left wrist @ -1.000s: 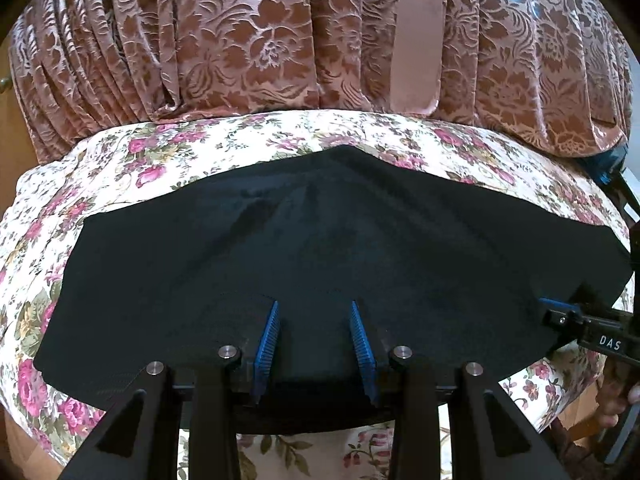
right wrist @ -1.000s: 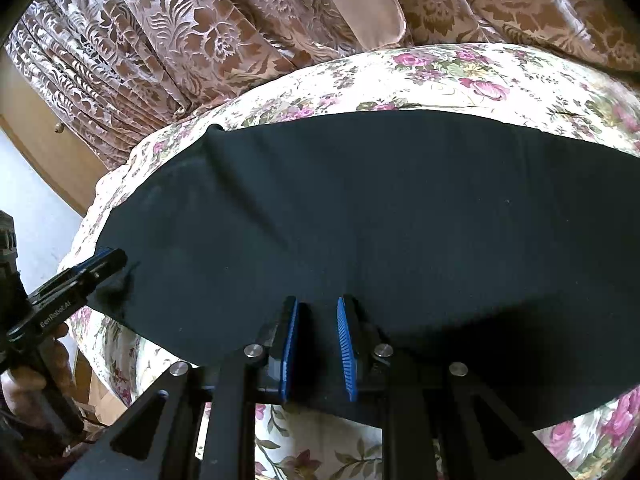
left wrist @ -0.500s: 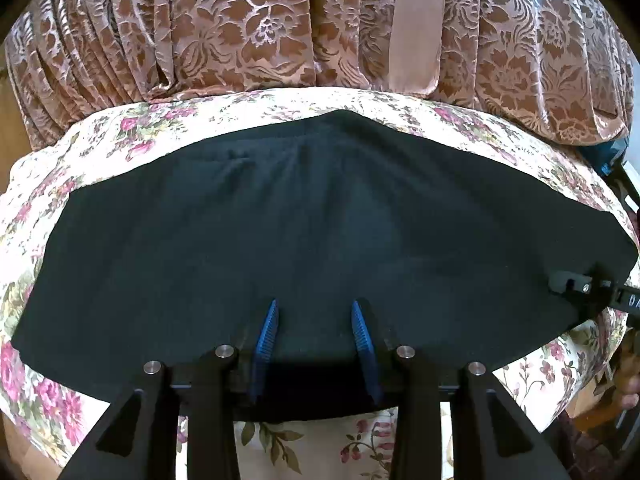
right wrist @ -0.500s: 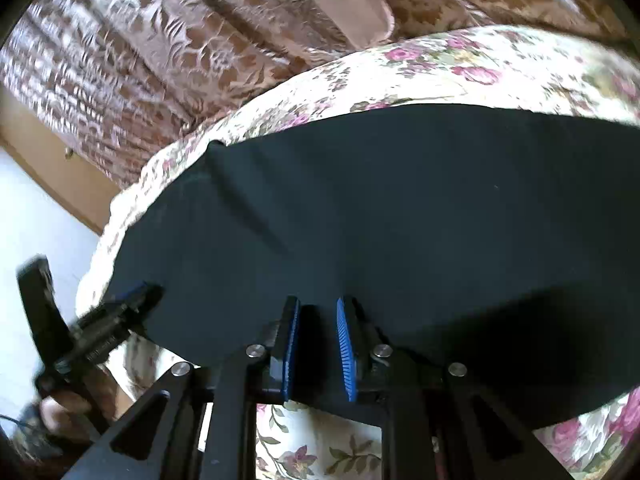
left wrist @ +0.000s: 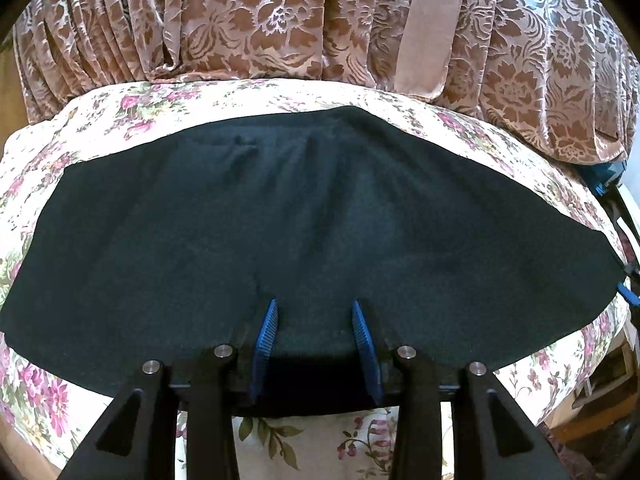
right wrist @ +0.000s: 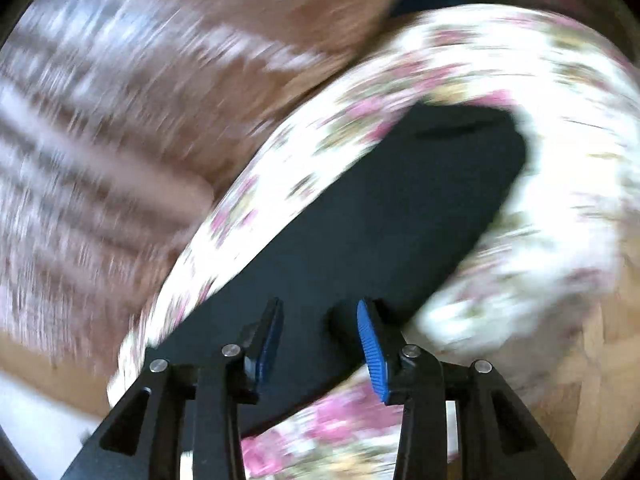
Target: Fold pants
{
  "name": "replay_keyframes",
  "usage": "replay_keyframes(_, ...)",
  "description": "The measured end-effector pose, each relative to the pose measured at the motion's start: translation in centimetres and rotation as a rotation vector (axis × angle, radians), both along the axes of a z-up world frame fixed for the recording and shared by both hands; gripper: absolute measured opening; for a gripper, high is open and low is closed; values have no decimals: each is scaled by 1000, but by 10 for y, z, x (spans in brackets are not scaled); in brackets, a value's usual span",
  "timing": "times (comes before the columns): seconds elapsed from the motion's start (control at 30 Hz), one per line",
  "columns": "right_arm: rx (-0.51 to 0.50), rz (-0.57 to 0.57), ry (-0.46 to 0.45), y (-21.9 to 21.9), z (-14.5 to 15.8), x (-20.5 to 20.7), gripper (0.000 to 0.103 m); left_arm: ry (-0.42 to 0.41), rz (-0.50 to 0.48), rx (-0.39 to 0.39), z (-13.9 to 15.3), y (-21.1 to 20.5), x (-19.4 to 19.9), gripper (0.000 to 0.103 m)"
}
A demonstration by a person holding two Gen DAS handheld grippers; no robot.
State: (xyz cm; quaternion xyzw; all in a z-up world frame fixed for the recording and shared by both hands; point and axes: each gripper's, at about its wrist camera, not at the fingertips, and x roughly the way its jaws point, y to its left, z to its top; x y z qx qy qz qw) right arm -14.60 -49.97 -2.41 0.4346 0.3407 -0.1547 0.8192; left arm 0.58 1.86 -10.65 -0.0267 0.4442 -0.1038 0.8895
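Pants [left wrist: 320, 216] lie flat, long axis L–R across the bed [left wrist: 120, 104]. Left gripper [left wrist: 316, 332] parted at the near edge, gripping nothing visible. Right gripper [right wrist: 320, 344] just sprang apart, empty, over the pants' end.

The supporting surface is a bed [left wrist: 120, 108] covered with a cream sheet printed in pink and green flowers; the sheet reaches its near edge and hangs over it at the front. Lying directly on the sheet is one pair of dark pants [left wrist: 320, 216], spread flat across most of the bed's width, with slight creases toward the far left part. In the right wrist view, which is heavily blurred, the same pants [right wrist: 360, 232] lie flat on the floral sheet.
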Motion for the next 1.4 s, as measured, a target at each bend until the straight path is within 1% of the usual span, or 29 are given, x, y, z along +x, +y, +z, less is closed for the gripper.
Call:
replay_keyframes(0.07,44,-114,-26,-31,-2,-21,41,3,6,7,0,-2,0,41)
replay_keyframes(0.1,69,-142,-40,-41,-5,-26,42,5,9,13,0,-3,1,41)
replay_keyframes(0.13,110,-175,-58,-51,-9,-31,47,7,12,15,0,-3,1,42)
replay_keyframes(0.17,146,-207,-70,-60,-14,-35,50,9,14,17,0,-3,1,42)
replay_keyframes(0.33,240,-273,-90,-81,-37,-38,49,16,17,14,1,-3,2,42)
replay_keyframes(0.5,259,-295,-111,-89,-44,-34,41,18,17,21,1,-4,3,42)
replay_keyframes(0.53,262,-295,-115,-94,-47,-39,38,18,17,20,1,-4,3,42)
replay_keyframes(0.6,266,-300,-113,-99,-50,-34,34,17,16,21,1,-4,3,42)
replay_keyframes(0.63,266,-300,-111,-103,-52,-32,28,18,16,21,1,-4,3,42)
replay_keyframes(0.7,252,-296,-98,-110,-56,-24,26,18,18,19,1,-4,3,42)
replay_keyframes(0.77,250,-286,-91,-113,-58,-18,20,20,14,23,1,-4,3,42)
replay_keyframes(0.83,233,-267,-90,-113,-49,-13,17,29,1,25,2,-4,4,42)
replay_keyframes(0.9,183,-224,-106,-106,-30,-7,17,39,-5,15,3,-2,6,42)
replay_keyframes(1.0,137,-128,-163,-88,2,8,16,50,-14,1,5,1,8,42)
replay_keyframes(1.1,90,-28,-196,-63,27,27,17,54,-21,-9,8,2,8,42)
replay_keyframes(1.2,54,71,-217,-32,47,48,17,69,-11,-60,12,8,9,42)
replay_keyframes(1.3,39,159,-225,1,58,67,17,87,3,-130,17,16,12,42)
replay_keyframes(1.4,28,260,-220,39,65,87,17,72,-10,-179,27,19,12,42)
